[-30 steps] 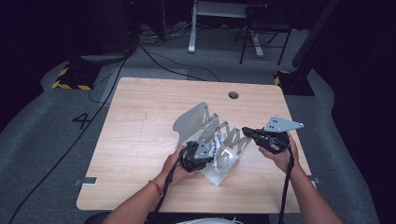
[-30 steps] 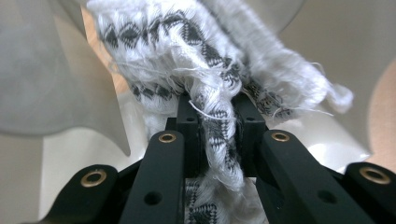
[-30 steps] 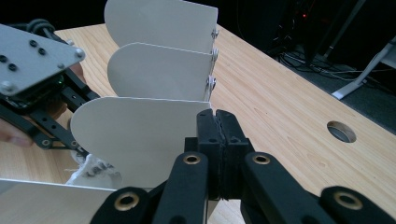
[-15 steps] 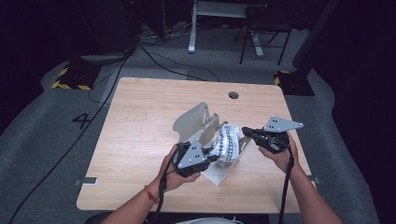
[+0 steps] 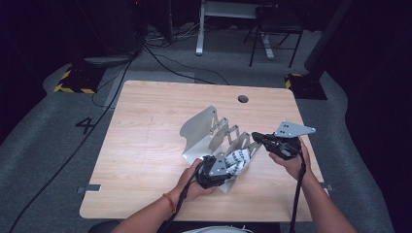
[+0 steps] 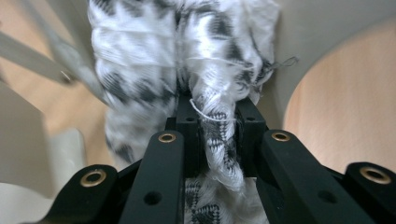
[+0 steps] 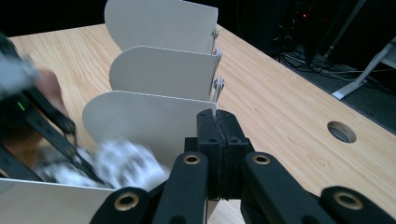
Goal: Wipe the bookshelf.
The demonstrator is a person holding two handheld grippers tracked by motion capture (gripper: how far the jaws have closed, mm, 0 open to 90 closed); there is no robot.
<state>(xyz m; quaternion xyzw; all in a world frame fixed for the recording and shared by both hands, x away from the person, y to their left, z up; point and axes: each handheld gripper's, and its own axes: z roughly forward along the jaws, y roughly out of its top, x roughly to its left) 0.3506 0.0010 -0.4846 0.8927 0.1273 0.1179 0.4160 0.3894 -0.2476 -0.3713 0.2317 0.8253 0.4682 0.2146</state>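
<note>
From the high view I see my left gripper [image 5: 224, 167] at the near end of a metal divider rack [image 5: 204, 131] that sits right of centre on the tabletop [image 5: 145, 145]. A black-and-white patterned cloth [image 5: 239, 158] lies bunched in the rack's nearest slot, and the left gripper reaches into it. My right gripper [image 5: 257, 137] is at the right side of the rack, its tips against the edge of one divider.

In the left gripper view, the gripper [image 6: 217, 116] is clenched on a twisted fold of the cloth [image 6: 140, 60]; the fabric runs down between the two pads, and the rest spreads out above them. A pale rack wall [image 6: 303, 42] curves just behind it on the right.

In the right gripper view, the right gripper [image 7: 217, 135] is clenched, pads pressed together at the edge of the nearest divider [image 7: 140, 119]; I cannot tell whether the plate is pinched between them. The cloth [image 7: 121, 163] shows blurred at the lower left in front of that divider, with the left gripper [image 7: 51, 135] beside it.
</note>
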